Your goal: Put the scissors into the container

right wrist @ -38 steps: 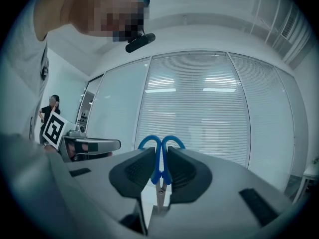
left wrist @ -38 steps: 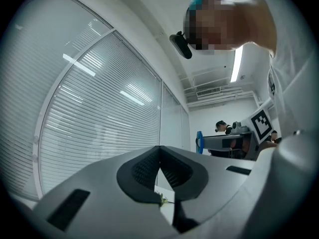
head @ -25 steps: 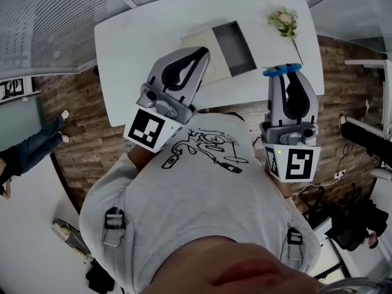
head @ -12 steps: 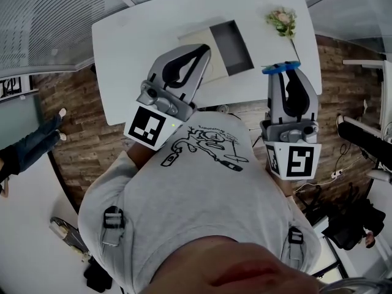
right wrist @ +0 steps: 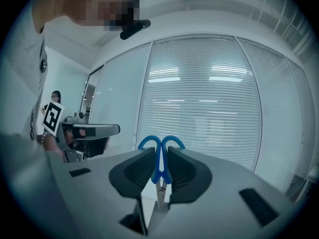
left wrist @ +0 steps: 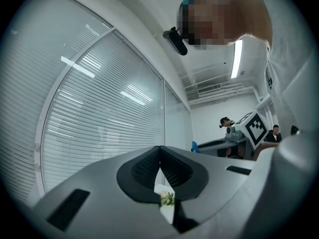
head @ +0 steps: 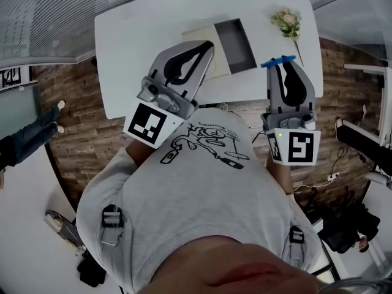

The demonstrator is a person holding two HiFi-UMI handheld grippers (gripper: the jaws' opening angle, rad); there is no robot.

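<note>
My right gripper [head: 280,63] is held up near the table's near edge, shut on the blue-handled scissors [head: 278,60]. In the right gripper view the scissors [right wrist: 160,164] stand upright between the jaws, blue loops on top and the metal blades pointing down. The container [head: 235,44], a dark open box, lies on the white table [head: 153,35] at the middle, to the left of the scissors. My left gripper [head: 208,44] is raised over the table just left of the container, jaws closed with nothing in them. In the left gripper view its tips [left wrist: 160,149] meet.
A small flower bunch [head: 285,22] lies at the table's far right. A pale sheet [head: 202,37] sits under the container's left side. People stand at the left [head: 27,141] and right [head: 361,141] on the wood floor. Window blinds [right wrist: 209,113] fill both gripper views.
Both grippers have drifted slightly up toward the table; the scissors stay clamped in the right one. The left gripper stays shut.
</note>
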